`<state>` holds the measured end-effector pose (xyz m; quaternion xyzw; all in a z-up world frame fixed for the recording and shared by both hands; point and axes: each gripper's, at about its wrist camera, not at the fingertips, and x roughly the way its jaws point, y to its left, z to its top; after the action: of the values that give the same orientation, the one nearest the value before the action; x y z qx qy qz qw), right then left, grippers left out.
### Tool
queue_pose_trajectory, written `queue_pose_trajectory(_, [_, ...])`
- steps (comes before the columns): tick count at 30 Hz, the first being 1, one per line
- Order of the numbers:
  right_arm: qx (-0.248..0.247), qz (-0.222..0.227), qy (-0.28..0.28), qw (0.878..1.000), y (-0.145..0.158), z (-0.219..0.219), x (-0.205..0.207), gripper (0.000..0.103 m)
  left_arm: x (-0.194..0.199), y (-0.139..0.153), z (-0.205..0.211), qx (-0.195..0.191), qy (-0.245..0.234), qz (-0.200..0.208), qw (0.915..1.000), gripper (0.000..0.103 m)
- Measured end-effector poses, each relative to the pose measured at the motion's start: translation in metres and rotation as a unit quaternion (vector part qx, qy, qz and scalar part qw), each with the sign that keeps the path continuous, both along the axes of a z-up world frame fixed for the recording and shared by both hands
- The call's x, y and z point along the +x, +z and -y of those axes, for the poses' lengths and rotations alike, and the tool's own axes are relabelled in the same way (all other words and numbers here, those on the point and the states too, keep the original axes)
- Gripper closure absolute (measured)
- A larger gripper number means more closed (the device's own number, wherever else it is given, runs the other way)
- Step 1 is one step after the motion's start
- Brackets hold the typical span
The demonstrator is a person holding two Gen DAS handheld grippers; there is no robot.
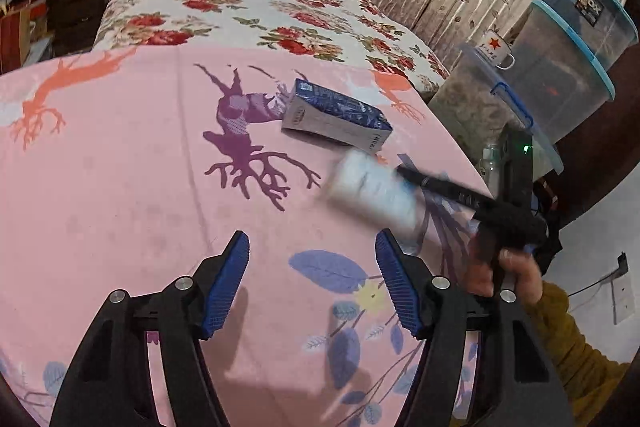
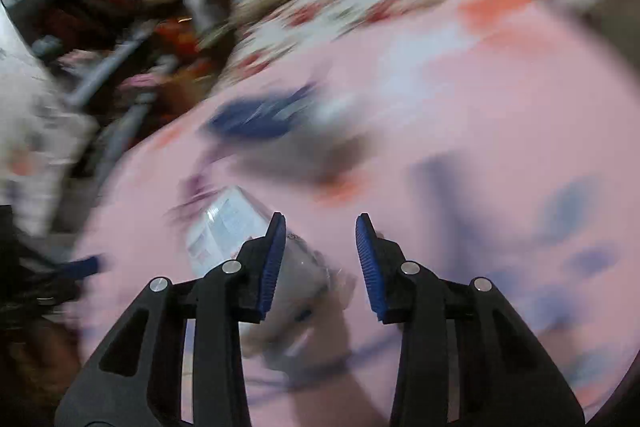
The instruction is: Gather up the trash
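Two stacked clear tubs with blue rims stand past the bed's right edge, just behind a third lidded bin with a star-printed mug on its lid. Something dark fills the tubs, but their cloudy walls keep me from saying what.

On the pink bedsheet, toward its right edge, lies a blue and white carton on its side. Just in front of it, nearer that edge, sits a pale plastic bottle, smeared by motion in my left view and only a little sharper in my right.

My left gripper hangs over bare sheet, fingers well apart with nothing between them. My right gripper has its fingers parted too. The bottle lies partly hidden behind the left finger, and I cannot tell whether that pad touches it; the other pad is clear of it. From the left view I see my right hand and an ochre sleeve, cut off at the frame's edge.

Much of the right view is blurred: the carton is a dark blue streak, the room beyond the bed's left edge unreadable clutter.
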<state>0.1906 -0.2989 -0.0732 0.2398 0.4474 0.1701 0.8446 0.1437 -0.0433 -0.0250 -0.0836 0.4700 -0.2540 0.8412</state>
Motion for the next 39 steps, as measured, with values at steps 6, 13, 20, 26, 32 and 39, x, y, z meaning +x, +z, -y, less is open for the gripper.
queue_pose_trajectory(6, [-0.009,0.065,0.098,0.993,0.029,-0.062,-0.025,0.063,0.015,-0.015,-0.012,-0.002,0.034,-0.015,0.9993,0.027])
queue_pose_trajectory(13, [0.056,0.029,-0.01,0.998,0.002,-0.01,-0.019,0.062,0.016,-0.033,0.012,0.046,0.038,-0.03,0.9978,0.025])
queue_pose_trajectory(20, [-0.032,0.085,-0.072,0.993,0.033,0.009,0.004,0.018,0.007,-0.037,0.032,0.093,0.058,-0.022,0.9937,0.011])
queue_pose_trajectory(26, [-0.2,0.08,0.04,0.976,0.042,-0.034,0.082,0.007,0.007,-0.052,0.051,0.107,0.069,-0.024,0.9915,0.007])
queue_pose_trajectory(32, [-0.248,0.039,0.111,0.962,0.02,-0.056,0.097,0.043,-0.001,-0.049,0.046,0.1,0.043,0.001,0.9941,0.024])
queue_pose_trajectory(39, [-0.173,0.022,0.104,0.979,0.025,-0.065,0.02,0.049,-0.006,-0.047,0.007,0.082,0.035,-0.004,0.996,0.026])
